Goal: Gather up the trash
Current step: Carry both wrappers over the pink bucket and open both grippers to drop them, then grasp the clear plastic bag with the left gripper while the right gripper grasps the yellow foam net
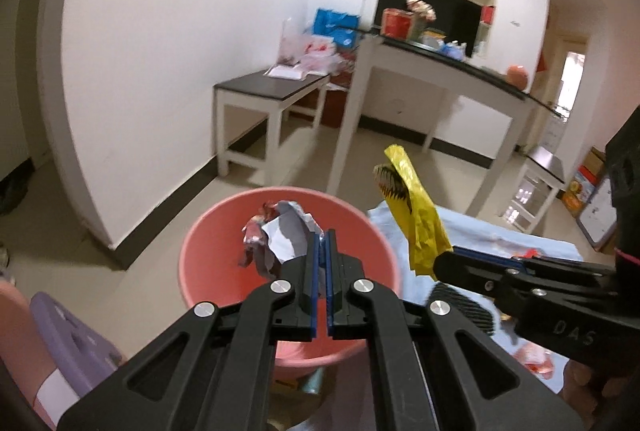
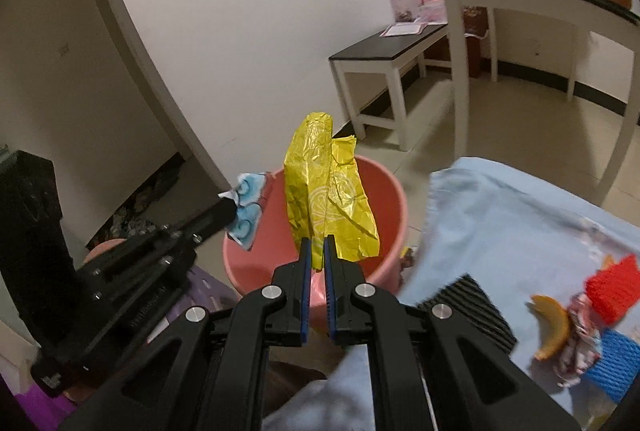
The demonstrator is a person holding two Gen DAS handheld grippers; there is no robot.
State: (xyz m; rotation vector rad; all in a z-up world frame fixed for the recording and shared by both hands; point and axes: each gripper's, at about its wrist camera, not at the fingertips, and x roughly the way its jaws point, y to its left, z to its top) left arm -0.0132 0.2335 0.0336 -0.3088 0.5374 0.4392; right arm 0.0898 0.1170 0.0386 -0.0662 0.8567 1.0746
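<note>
1. Over the pink bin (image 1: 224, 231) on the floor, my left claw (image 1: 323, 237) is clamped on a crumpled white-and-blue wrapper (image 1: 276, 235); from the right wrist view that same scrap (image 2: 246, 207) hangs above the bin's left rim.
2. My right claw (image 2: 316, 245) is pinched on a creased yellow wrapper (image 2: 328, 199), which stands up from the jaws. It seems to sit over the bin's (image 2: 384, 191) mouth, though from the left wrist view it (image 1: 416, 215) looks nearer the bin's right rim, beside the near-left corner of the worktop's blue cloth (image 1: 472, 231).
3. I judge this to be the dropping step: both pieces are carried to the bin and neither is let go yet.
4. Next, each claw needs to be well inside the rim line before it parts. The light foil may cling to a pad or drift, so a low release would suit.
5. More trash waits on the blue cloth (image 2: 500, 215) toward its right edge: an orange peel (image 2: 554, 327), red foam netting (image 2: 612, 287), blue netting (image 2: 618, 363) and a crumpled printed wrapper (image 2: 580, 335).
6. Hard to make out: my claws and wrappers hide most of the bin's inside, so I cannot tell what lies in it. A black striped item (image 2: 476, 307) at the cloth's near-left edge is blurred and partly behind my claw, and the purple object (image 1: 76, 335) by the bin is cut off.
</note>
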